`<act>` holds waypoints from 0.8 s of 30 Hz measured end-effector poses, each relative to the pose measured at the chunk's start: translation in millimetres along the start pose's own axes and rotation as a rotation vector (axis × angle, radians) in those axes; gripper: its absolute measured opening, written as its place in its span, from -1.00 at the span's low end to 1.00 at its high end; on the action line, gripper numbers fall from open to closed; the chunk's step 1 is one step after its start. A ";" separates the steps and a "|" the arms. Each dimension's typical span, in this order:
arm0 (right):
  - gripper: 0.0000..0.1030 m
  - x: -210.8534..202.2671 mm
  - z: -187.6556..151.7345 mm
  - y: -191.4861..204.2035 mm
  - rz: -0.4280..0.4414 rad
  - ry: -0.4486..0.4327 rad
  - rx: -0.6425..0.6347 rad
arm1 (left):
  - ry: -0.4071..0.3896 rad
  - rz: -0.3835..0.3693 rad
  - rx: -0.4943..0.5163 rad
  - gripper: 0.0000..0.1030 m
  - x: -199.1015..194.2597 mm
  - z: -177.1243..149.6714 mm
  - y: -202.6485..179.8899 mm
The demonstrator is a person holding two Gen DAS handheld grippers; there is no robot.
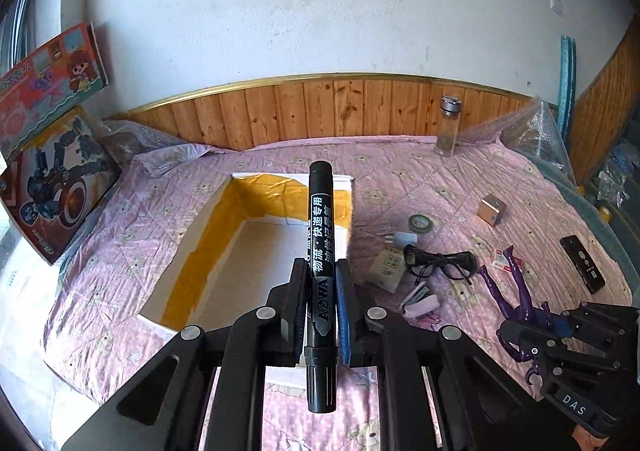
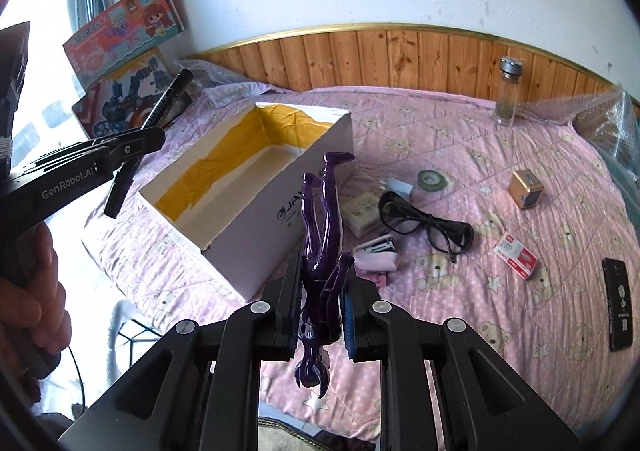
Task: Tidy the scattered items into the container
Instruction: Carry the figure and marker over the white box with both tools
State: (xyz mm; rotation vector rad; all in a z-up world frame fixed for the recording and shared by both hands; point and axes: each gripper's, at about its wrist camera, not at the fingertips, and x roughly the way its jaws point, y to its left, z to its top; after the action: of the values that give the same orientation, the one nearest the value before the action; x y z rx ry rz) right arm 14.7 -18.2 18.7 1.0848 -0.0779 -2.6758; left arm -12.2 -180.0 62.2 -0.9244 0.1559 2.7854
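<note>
My left gripper point(image 1: 321, 305) is shut on a black marker point(image 1: 320, 251) that points up over the open white box point(image 1: 208, 235) with yellow tape inside. The right gripper point(image 2: 320, 303) is shut on a purple figurine point(image 2: 322, 235), held above the pink quilt just right of the box point(image 2: 248, 247). The right wrist view shows the left gripper point(image 2: 136, 147) and its marker point(image 2: 160, 107) at the box's left side. Black glasses point(image 2: 428, 223), a stapler point(image 2: 378, 251), a tape roll point(image 2: 432, 178), a gold cube point(image 2: 526, 188) and a staple box point(image 2: 516, 255) lie scattered on the quilt.
A glass bottle point(image 2: 507, 91) stands by the wooden headboard point(image 2: 400, 55). A black remote point(image 2: 618, 307) lies near the right edge. Toy boxes point(image 2: 124, 63) lean at the back left, bubble wrap point(image 2: 600, 115) at the back right. A hand point(image 2: 28, 291) holds the left gripper.
</note>
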 end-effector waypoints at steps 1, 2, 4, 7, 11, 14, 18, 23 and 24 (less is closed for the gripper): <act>-0.65 1.1 2.8 5.8 0.004 -0.001 -0.010 | -0.003 0.006 -0.008 -0.73 -1.9 0.1 5.8; -0.65 2.2 5.1 11.2 0.008 -0.002 -0.020 | -0.005 0.011 -0.017 -0.73 -3.3 0.2 11.8; -0.65 4.3 9.8 22.3 0.016 -0.004 -0.040 | -0.006 0.017 -0.038 -0.73 -4.8 0.5 24.0; -0.65 8.3 17.2 36.8 0.025 -0.006 -0.065 | -0.004 0.023 -0.064 -0.73 -6.2 0.2 40.6; -0.65 15.1 25.7 52.0 0.036 -0.007 -0.091 | -0.001 0.031 -0.088 -0.73 -5.5 0.1 58.5; -0.65 20.2 31.5 62.5 0.045 -0.006 -0.110 | 0.004 0.033 -0.103 -0.73 -3.0 -0.2 69.5; -0.65 26.9 40.4 74.6 0.058 -0.006 -0.132 | 0.019 0.028 -0.125 -0.73 3.3 0.2 82.2; -0.65 35.8 52.9 87.1 0.077 -0.007 -0.156 | 0.038 0.020 -0.146 -0.73 12.7 1.9 94.6; -0.65 37.8 55.4 89.6 0.081 -0.007 -0.160 | 0.041 0.021 -0.148 -0.73 14.9 2.1 96.5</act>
State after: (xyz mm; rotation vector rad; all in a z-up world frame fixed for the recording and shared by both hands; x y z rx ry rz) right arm -30.7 -116.8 45.9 1.0012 0.0873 -2.5645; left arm -46.6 -271.3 58.4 -1.0203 -0.0348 2.8293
